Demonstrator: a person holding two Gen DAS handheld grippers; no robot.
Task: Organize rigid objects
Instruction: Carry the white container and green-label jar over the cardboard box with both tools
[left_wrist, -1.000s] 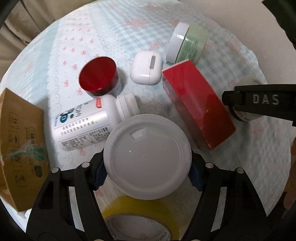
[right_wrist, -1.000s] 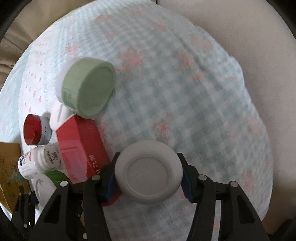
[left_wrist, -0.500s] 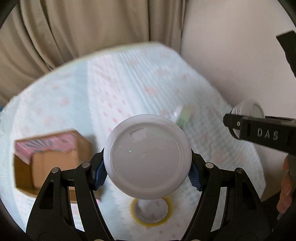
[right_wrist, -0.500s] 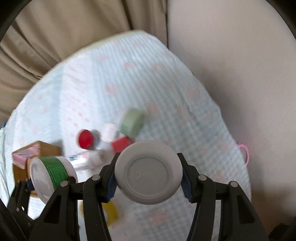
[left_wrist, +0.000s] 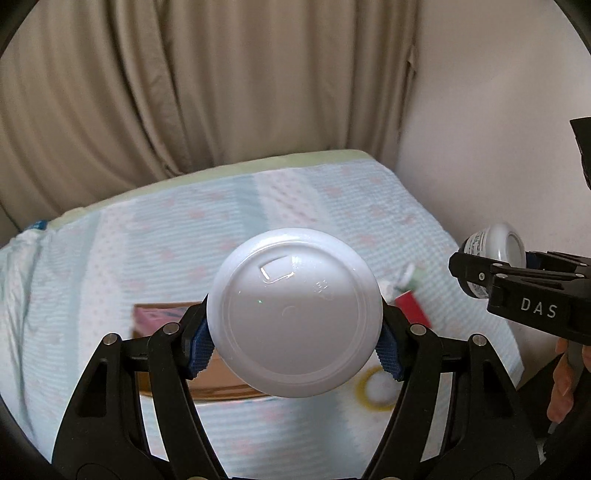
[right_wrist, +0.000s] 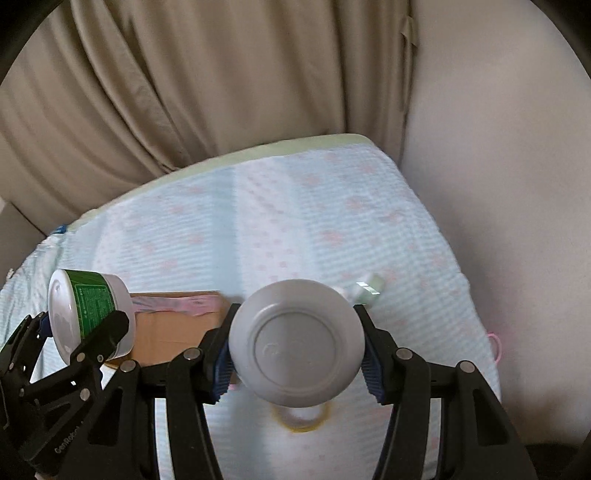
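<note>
Left wrist view showed the left gripper (left_wrist: 294, 334) with its jaws partly apart and clamped on a green-labelled white jar (left_wrist: 294, 312); the blue pads (left_wrist: 200, 345) pressed its sides, and only the round white lid faced the camera. The green label appeared only in the right wrist view, where that jar (right_wrist: 88, 314) sat tilted at the lower left. The right gripper (right_wrist: 297, 349), narrower set, gripped a small grey-white jar (right_wrist: 297, 341) base-on to its own camera; the left view caught that jar (left_wrist: 493, 253) from the side, with a printed label, and fingers of a hand (left_wrist: 563, 384) below it. Beneath both lay a bed (right_wrist: 258, 229) under a pale blue cloth with pink marks. On it sat an open cardboard box (right_wrist: 166, 330), a yellow tape roll (left_wrist: 376, 391), a red box (left_wrist: 412, 308) seen only from the left, and a blurred pale green jar (right_wrist: 369, 286). Beige curtains (left_wrist: 184, 92) hung behind.
</note>
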